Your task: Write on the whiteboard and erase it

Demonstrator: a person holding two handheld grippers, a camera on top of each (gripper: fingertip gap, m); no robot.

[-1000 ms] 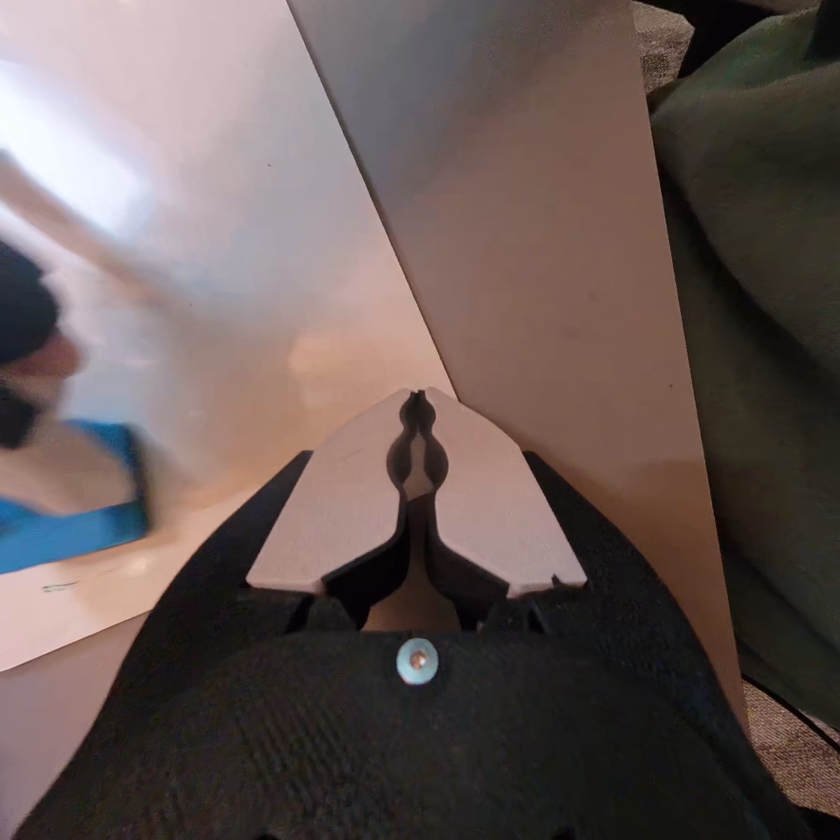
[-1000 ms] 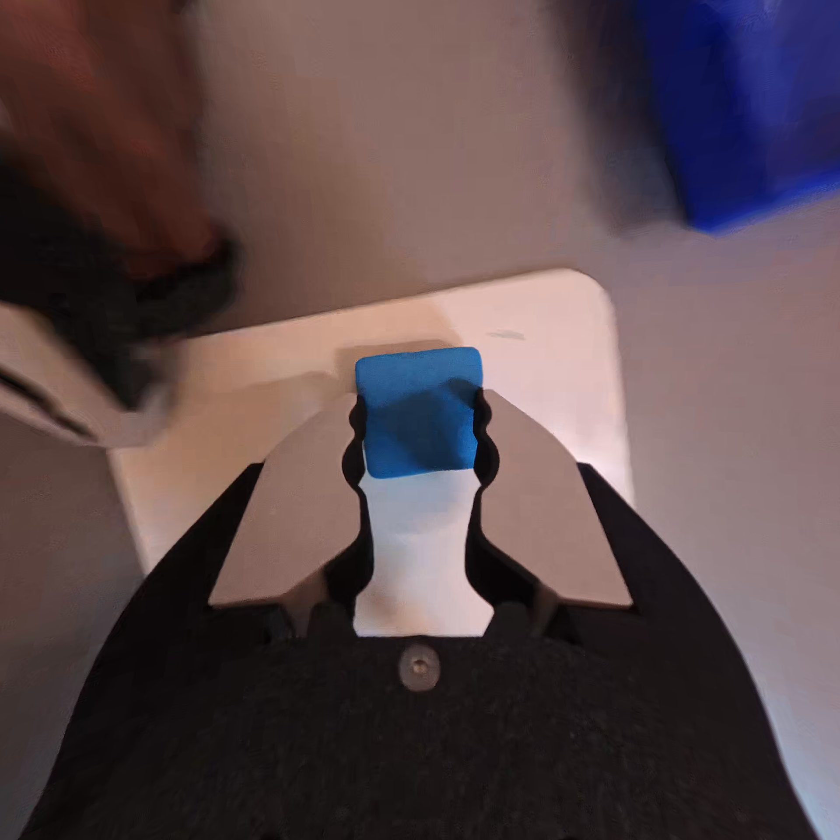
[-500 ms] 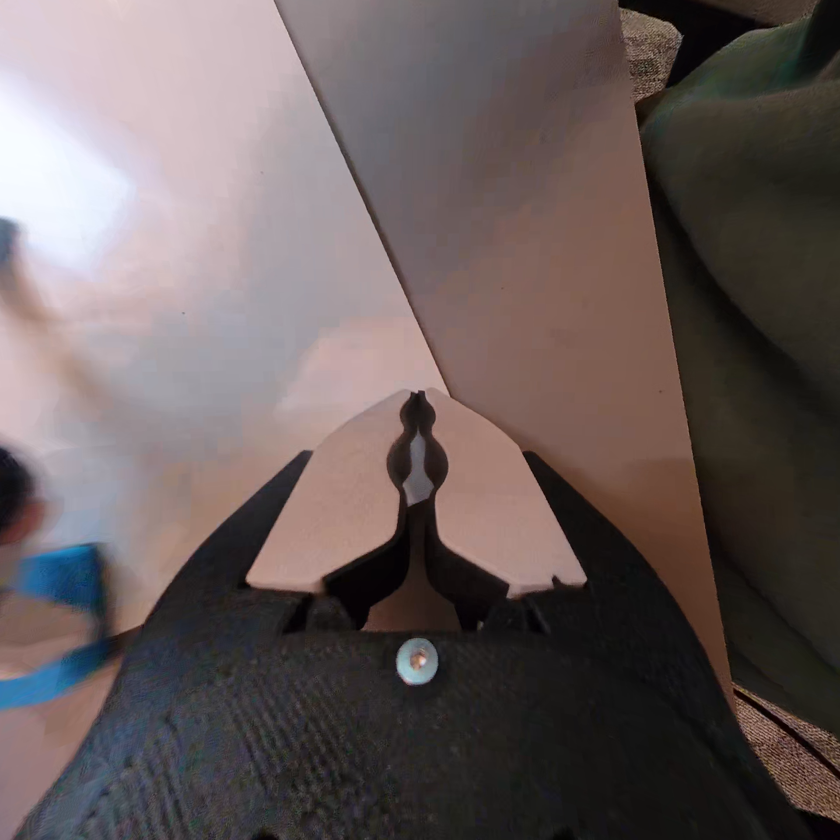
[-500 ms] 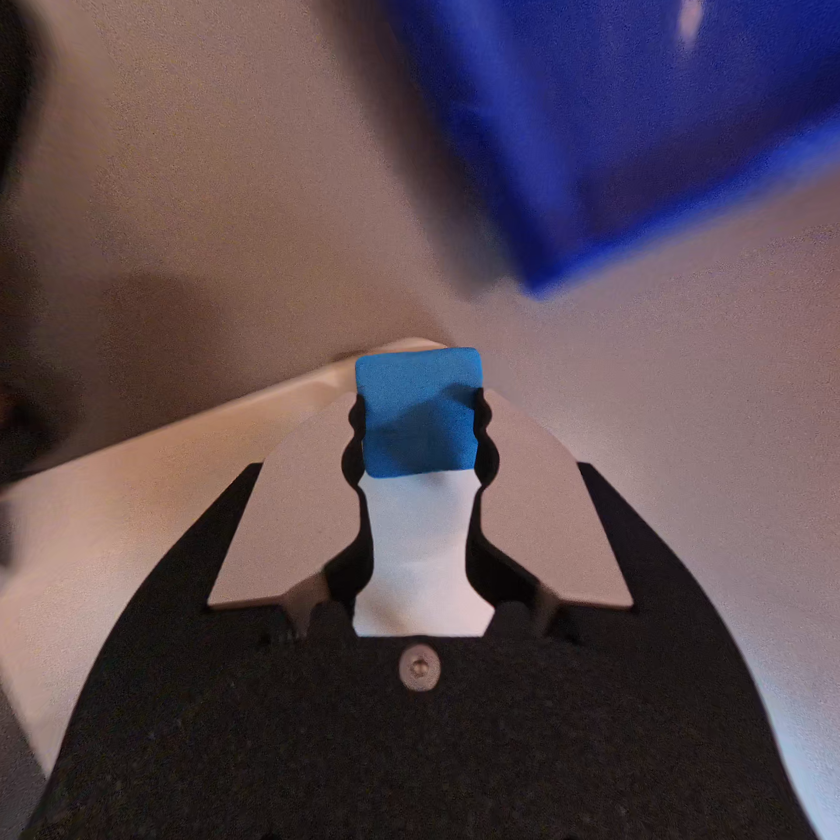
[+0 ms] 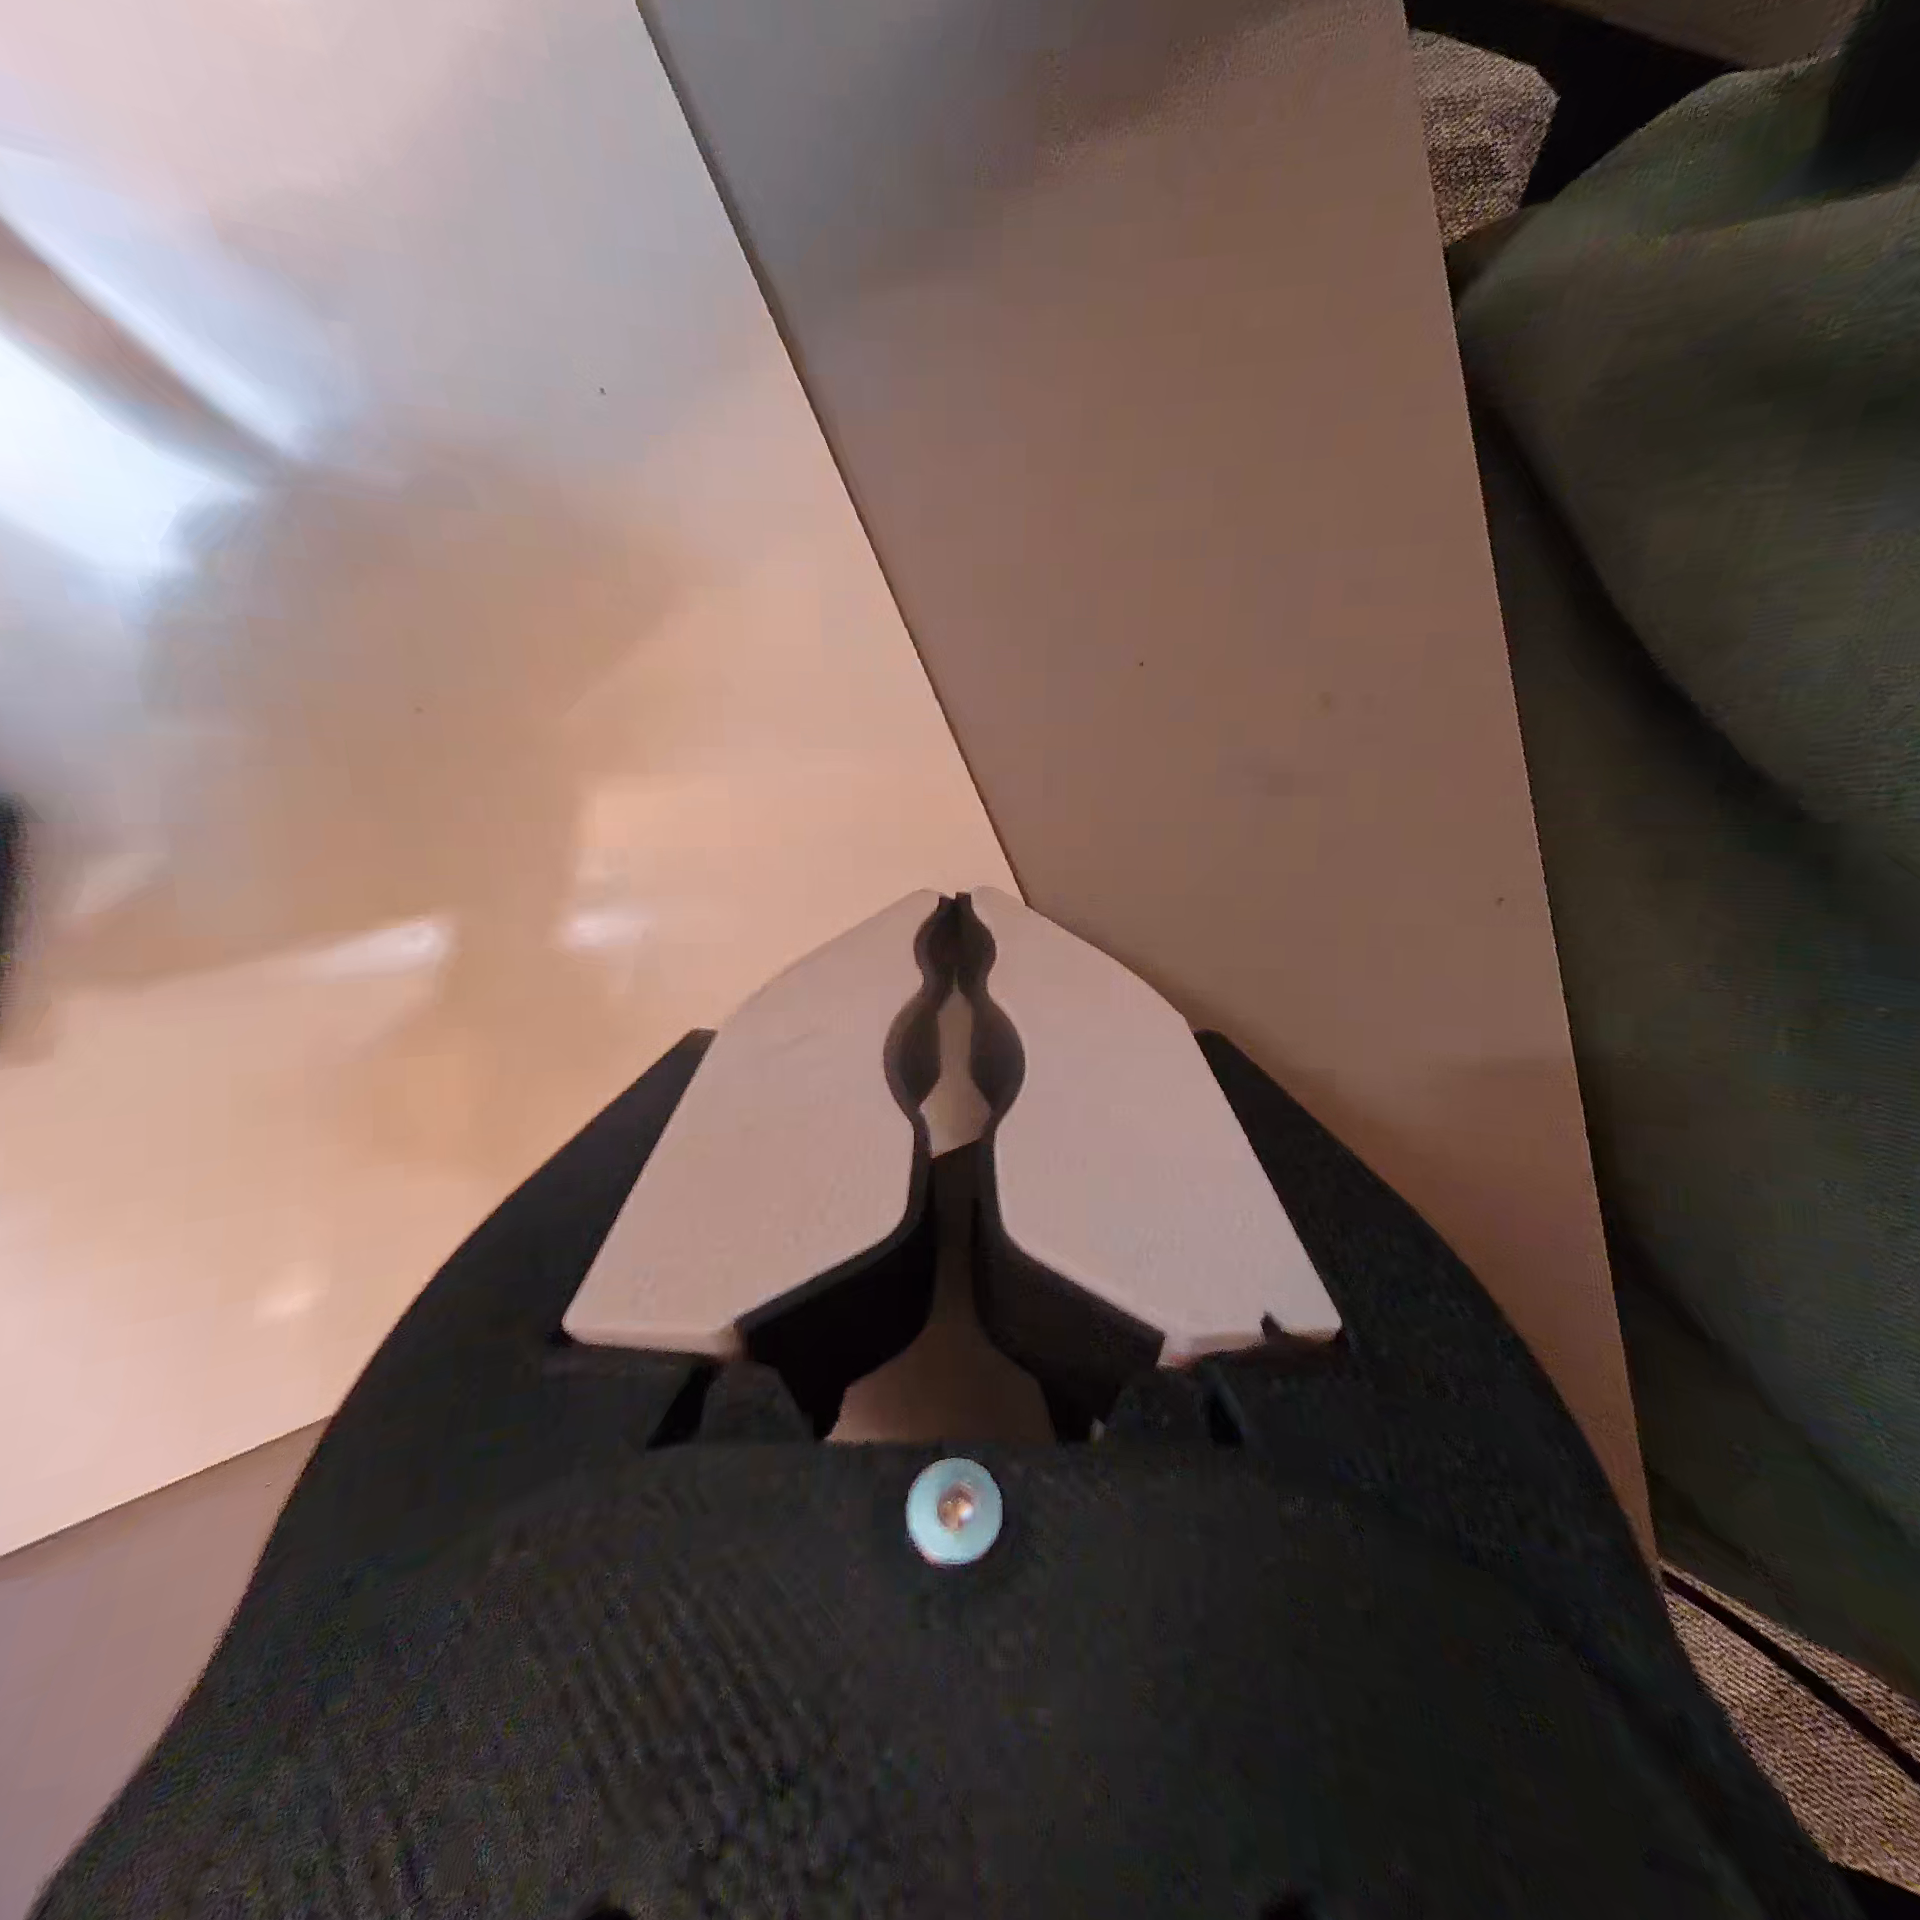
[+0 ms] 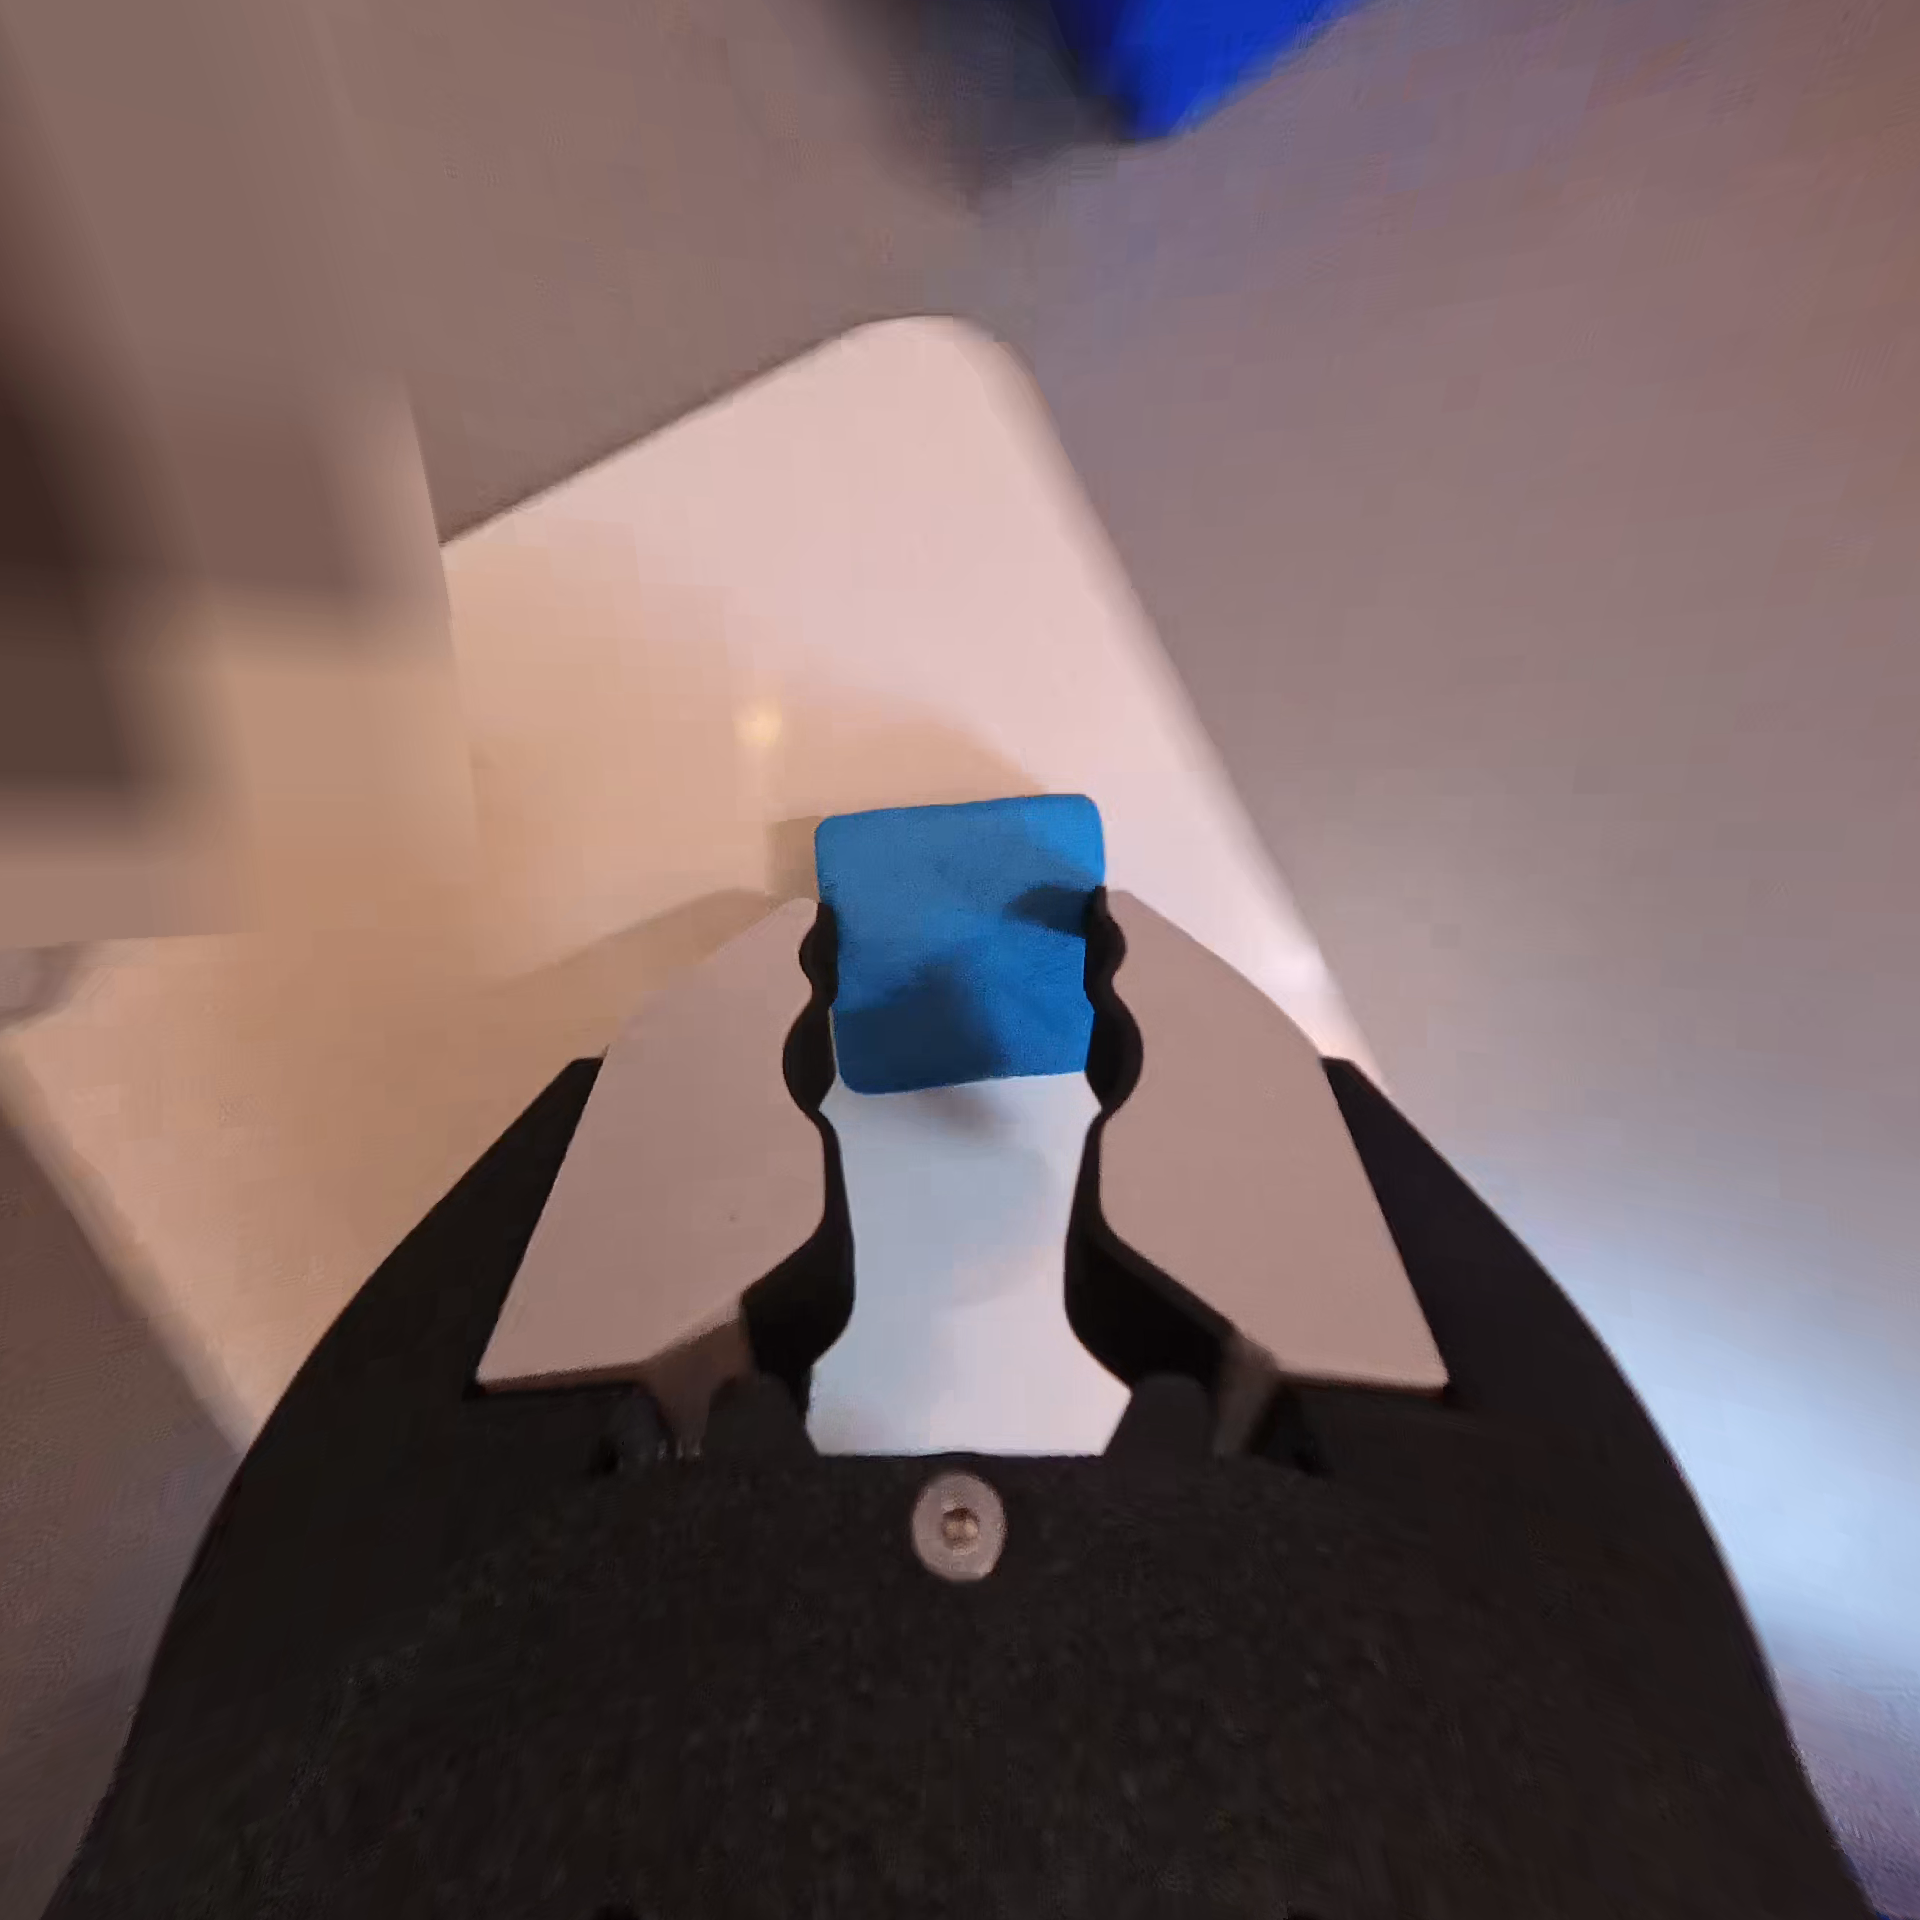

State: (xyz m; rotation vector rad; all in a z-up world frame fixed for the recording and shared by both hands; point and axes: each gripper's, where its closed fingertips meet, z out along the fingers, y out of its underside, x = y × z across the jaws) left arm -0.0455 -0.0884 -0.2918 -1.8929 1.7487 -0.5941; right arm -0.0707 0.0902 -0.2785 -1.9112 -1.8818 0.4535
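The left hand-held gripper is sitting clenched with nothing between its fingers, its tips meeting over the corner of the whiteboard. The whiteboard is lying flat on the pale bench, its glossy white face throwing back bright window glare at the left and warm patches of light nearer the fingertips. No marks are showing on the part of the board in the left wrist view; the far left of that view is smeared by blur and cannot be read. Beyond the bench's right edge, a dark green cloth is lying in folds, and a grey woven fabric surface is showing below it at the lower right.

The right hand-held gripper is grasping a blue eraser block, the block pinched between the two fingertips and projecting forward past them. It is hanging over the whiteboard, whose rounded far corner is lying on the same pale bench; whether the block is touching the board cannot be told. A bright blue object is showing blurred at the top edge, and the left side of this view is blurred beyond reading.
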